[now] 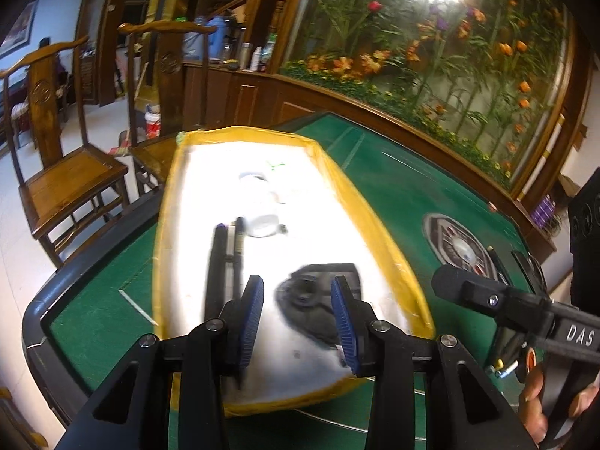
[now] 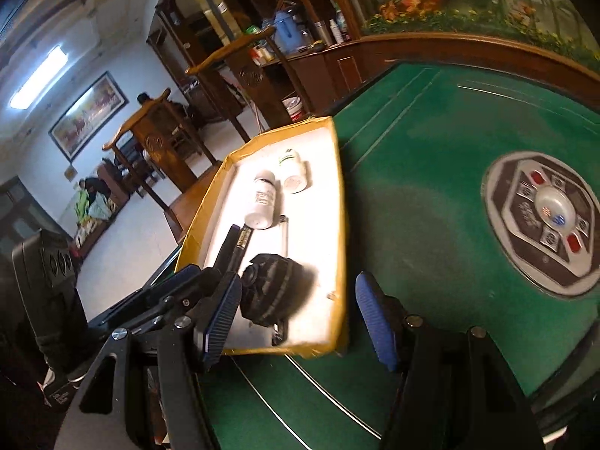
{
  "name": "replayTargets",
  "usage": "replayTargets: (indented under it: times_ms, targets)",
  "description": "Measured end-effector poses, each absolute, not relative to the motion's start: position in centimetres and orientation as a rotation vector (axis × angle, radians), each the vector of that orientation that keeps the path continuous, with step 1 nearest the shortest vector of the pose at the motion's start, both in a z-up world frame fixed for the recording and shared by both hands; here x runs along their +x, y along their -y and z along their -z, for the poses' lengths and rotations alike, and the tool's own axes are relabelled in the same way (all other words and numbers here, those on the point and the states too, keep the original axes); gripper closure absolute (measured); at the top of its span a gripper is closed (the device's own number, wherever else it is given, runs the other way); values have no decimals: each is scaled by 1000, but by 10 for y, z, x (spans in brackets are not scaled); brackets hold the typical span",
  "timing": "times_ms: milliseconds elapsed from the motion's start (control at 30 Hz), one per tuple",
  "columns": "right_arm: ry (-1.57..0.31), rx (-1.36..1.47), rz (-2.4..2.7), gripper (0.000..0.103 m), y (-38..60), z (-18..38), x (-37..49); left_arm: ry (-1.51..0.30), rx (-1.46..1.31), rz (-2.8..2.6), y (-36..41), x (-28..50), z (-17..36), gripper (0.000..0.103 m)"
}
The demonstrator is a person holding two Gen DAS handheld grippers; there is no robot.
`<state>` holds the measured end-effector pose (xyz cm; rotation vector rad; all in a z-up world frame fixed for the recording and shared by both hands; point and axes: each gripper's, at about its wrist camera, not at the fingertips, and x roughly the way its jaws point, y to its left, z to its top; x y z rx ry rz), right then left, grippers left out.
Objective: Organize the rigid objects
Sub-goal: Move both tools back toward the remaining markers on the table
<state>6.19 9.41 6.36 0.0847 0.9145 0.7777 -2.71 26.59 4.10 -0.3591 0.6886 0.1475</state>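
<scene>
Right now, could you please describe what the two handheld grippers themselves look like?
Both the left gripper and the right gripper have glossy black angular frames with silver bolt heads and blue ribbed finger pads. The right one's body carries white "DAS" lettering, and a bare hand grips it.

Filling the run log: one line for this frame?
left claw: open, over black fan | right claw: open, empty | yellow-rimmed tray: bottles, pens, fan inside

A green felt table point(image 2: 431, 195) carries a yellow-rimmed tray point(image 2: 339, 202).
</scene>
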Motion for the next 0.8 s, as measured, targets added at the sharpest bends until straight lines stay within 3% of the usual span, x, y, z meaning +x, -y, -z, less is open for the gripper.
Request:
replayTargets:
  times_ms: [333,800]
  targets:
    - [-859,186,-714,40,-10,-78,60,-719,-224,-13,-190,-18,-53,64]
    - [-781,455,-433,40,185,-77,65,-857,-56,347,-46,19,-45,64]
